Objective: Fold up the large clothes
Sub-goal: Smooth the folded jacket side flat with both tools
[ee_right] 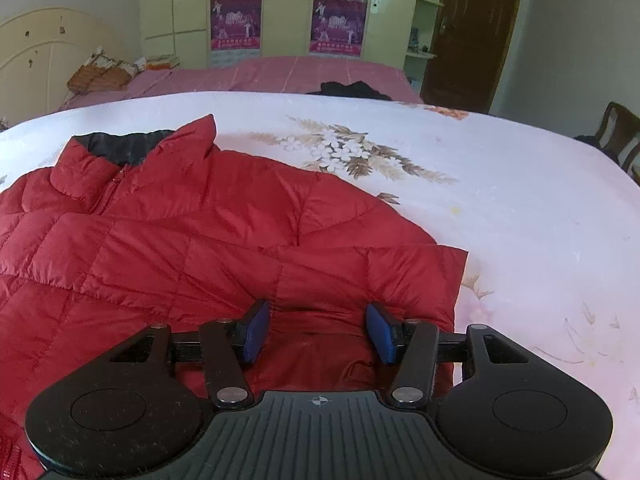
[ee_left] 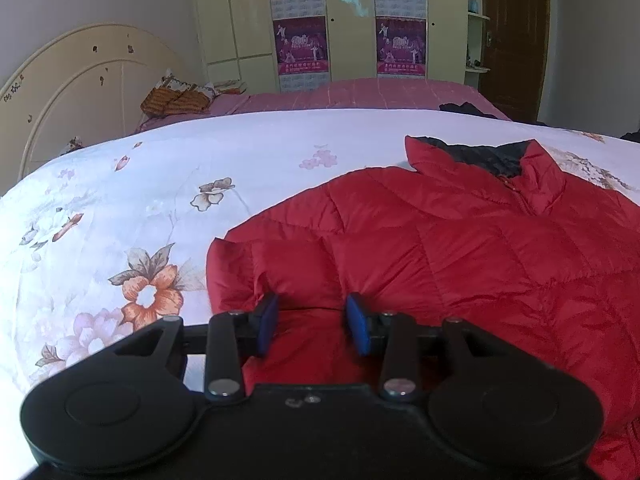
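Note:
A red quilted puffer jacket (ee_left: 460, 240) with a black-lined collar lies front up on a white floral bedspread (ee_left: 140, 184). It also shows in the right wrist view (ee_right: 180, 240). My left gripper (ee_left: 313, 312) is open, its blue pads on either side of a fold of the jacket's left sleeve. My right gripper (ee_right: 318, 318) is open, its blue pads on either side of a fold of the jacket's right sleeve, which is laid across the body. The fabric bulges between both pairs of pads, which are not closed on it.
The bedspread (ee_right: 500, 200) extends left and right of the jacket. Behind is a pink bed (ee_left: 360, 94) with a patterned pillow (ee_left: 176, 98) and dark clothing (ee_right: 348, 89). A cream headboard (ee_left: 72, 88), yellow wardrobes (ee_left: 348, 20), a brown door (ee_right: 468, 32) and a wooden chair (ee_right: 616, 136) stand around.

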Demonstrator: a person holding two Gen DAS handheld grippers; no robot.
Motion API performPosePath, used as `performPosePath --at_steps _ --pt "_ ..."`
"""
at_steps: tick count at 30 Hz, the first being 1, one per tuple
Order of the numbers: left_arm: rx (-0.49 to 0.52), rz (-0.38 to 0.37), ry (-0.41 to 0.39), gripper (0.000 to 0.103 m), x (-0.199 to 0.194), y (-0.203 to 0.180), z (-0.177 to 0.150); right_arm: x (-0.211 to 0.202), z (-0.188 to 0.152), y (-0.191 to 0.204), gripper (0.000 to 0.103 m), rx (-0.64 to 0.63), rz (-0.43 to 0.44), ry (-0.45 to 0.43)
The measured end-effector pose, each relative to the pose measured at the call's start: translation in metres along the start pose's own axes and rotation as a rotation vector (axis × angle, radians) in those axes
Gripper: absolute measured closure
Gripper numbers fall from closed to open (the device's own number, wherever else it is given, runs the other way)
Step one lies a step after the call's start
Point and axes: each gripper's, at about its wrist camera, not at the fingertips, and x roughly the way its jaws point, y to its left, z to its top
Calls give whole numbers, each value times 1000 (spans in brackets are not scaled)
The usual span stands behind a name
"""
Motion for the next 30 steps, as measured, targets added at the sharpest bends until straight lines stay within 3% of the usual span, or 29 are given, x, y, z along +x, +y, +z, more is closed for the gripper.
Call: performPosePath --at_steps 2,9,17,22,30 --pt "-4 5 12 63 -1 0 2 -5 6 -1 50 -4 7 18" --pt "-36 20 7 62 -23 -1 4 -53 -6 -4 50 -1 51 -63" --pt "-38 10 6 56 -63 -18 -8 -65 -32 -10 50 -43 69 -26" --pt "-64 -7 1 40 -95 -24 -19 -98 -38 -20 50 -20 147 -60" --pt "-30 -21 -10 33 -147 -37 -47 -139 -69 -13 49 -83 244 -61"
